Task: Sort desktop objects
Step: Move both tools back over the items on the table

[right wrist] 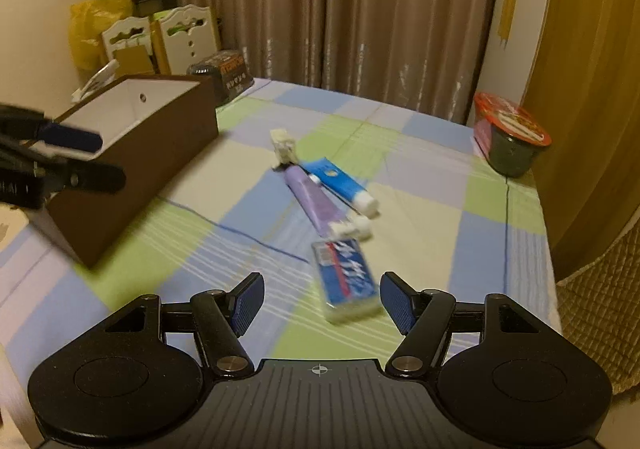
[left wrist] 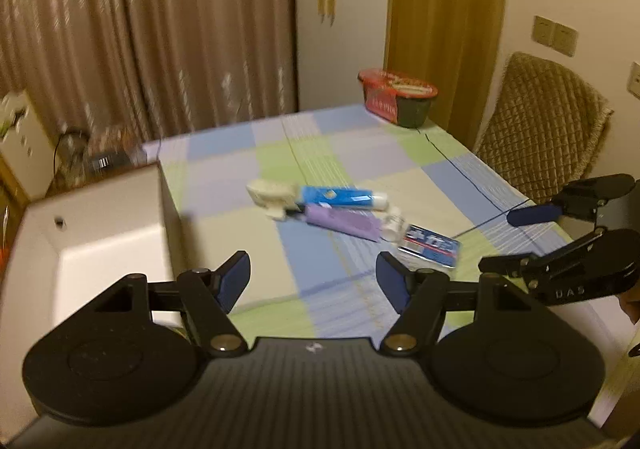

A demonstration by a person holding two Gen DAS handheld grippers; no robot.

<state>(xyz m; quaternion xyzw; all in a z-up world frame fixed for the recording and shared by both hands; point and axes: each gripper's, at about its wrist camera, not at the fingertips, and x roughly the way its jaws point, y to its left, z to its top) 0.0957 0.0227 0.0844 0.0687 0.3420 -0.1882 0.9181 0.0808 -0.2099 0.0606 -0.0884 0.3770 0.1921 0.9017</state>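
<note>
A pile lies mid-table on the checked cloth: a blue tube (left wrist: 342,198) (right wrist: 340,181), a purple tube (left wrist: 344,223) (right wrist: 314,203), a blue-and-white packet (left wrist: 430,247) (right wrist: 346,277), and small white pieces (left wrist: 270,193) (right wrist: 282,147). A brown box with a white inside (left wrist: 100,245) (right wrist: 136,137) stands at the left. My left gripper (left wrist: 314,283) is open and empty, above the cloth beside the box. My right gripper (right wrist: 322,301) is open and empty, just short of the packet; it also shows in the left wrist view (left wrist: 516,241).
A red-lidded instant noodle bowl (left wrist: 398,97) (right wrist: 510,139) stands at the table's far right corner. A dark noodle bowl (right wrist: 220,75) sits behind the box. A padded chair (left wrist: 548,121) stands at the right edge. Curtains hang behind.
</note>
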